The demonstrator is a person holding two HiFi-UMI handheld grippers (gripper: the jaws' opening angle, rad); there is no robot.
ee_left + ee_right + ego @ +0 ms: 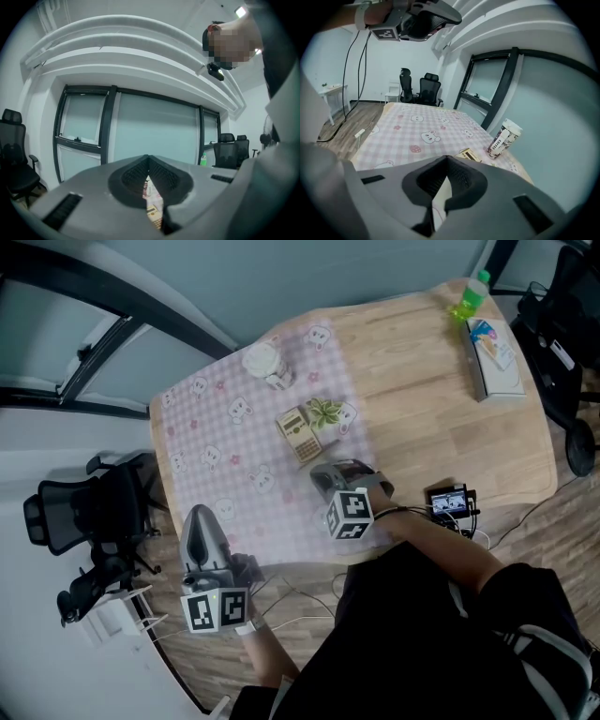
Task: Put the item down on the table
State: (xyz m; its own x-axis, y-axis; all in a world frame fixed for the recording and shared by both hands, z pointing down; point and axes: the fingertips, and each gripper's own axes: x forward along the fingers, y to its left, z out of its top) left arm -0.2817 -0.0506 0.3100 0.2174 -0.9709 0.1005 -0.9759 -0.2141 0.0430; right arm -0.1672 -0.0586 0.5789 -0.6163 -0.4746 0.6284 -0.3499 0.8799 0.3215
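A beige calculator lies flat on the pink checked cloth, with a small green plant beside it. My right gripper hovers just near of the calculator, its jaws shut with nothing between them; in the right gripper view the calculator's edge shows just past the tips. My left gripper is at the cloth's near left edge, raised and shut, empty. It also shows high up in the right gripper view.
A white paper cup stands at the cloth's far side. On bare wood are a green bottle, a long box and a small screen device. Office chairs stand left of the table.
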